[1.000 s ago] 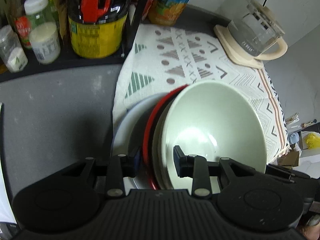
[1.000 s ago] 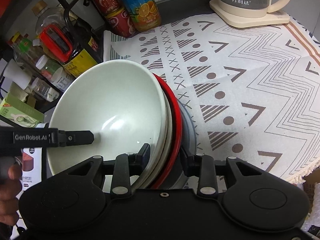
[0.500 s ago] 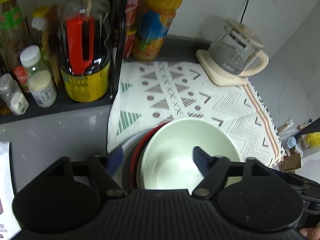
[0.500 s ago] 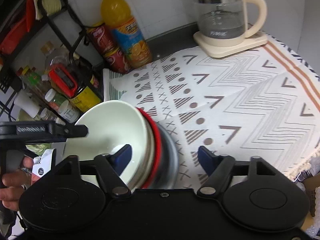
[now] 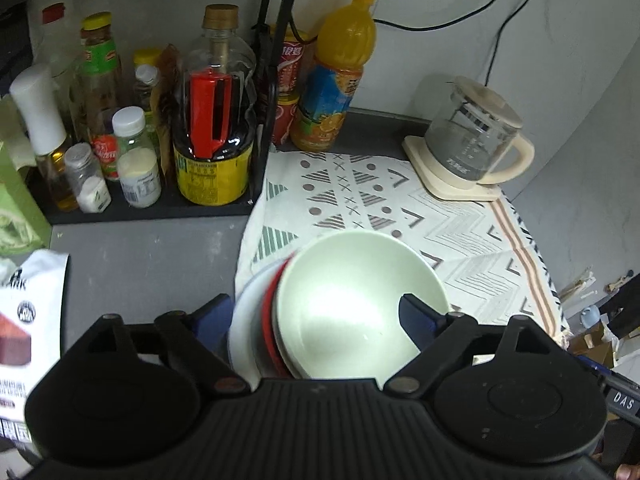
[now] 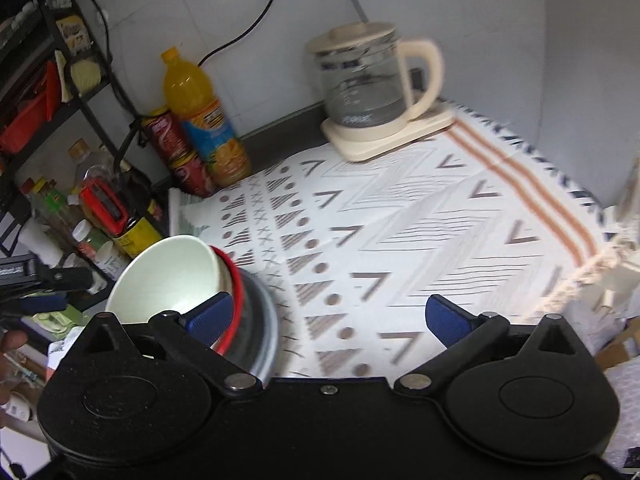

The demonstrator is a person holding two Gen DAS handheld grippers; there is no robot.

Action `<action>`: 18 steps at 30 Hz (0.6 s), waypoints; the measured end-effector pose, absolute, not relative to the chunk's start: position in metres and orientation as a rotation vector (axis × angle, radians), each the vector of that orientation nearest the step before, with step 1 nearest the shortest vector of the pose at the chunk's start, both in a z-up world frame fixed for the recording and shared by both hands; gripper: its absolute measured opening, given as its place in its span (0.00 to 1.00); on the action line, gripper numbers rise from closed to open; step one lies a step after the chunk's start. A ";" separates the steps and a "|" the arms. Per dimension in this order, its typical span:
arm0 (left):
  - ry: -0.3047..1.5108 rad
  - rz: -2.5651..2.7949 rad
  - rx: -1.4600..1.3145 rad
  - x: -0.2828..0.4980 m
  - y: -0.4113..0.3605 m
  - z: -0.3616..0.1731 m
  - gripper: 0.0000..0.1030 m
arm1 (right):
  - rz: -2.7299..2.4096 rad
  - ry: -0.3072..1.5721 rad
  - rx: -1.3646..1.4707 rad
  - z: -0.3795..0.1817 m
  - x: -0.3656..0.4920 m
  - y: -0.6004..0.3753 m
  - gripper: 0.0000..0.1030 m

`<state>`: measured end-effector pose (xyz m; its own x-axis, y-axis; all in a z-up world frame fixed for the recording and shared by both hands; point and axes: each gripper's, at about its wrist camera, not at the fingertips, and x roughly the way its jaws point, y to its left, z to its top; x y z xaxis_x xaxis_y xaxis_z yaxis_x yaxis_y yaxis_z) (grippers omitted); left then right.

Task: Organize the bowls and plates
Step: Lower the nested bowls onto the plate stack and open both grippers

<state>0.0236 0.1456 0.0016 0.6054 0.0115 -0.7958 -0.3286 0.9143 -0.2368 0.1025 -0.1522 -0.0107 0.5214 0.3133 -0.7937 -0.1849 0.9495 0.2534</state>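
A pale green bowl [image 5: 352, 300] sits on top of a stack with a red plate [image 5: 267, 320] and a grey-white plate [image 5: 244, 320] beneath, at the near left corner of the patterned cloth [image 5: 400, 208]. My left gripper [image 5: 316, 320] is open and empty, raised above the stack with its jaws spread wide. In the right wrist view the bowl [image 6: 164, 280], red plate [image 6: 236, 280] and grey plate [image 6: 260, 320] lie at lower left. My right gripper [image 6: 328, 320] is open and empty, to the right of the stack.
A black rack [image 5: 152, 208] of sauce bottles and jars stands at the left. An orange juice bottle [image 5: 332, 80] and red cans [image 6: 176, 156] stand at the back. A glass kettle [image 6: 368, 84] sits at the cloth's far right corner. A snack bag [image 5: 28, 320] lies left.
Both grippers let go of the stack's rims, opened wide and pulled up and back. The stack stays on the cloth.
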 end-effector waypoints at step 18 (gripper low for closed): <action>0.830 0.216 -0.332 -0.079 0.074 0.014 0.86 | 0.311 0.842 0.112 0.020 0.012 -0.216 1.00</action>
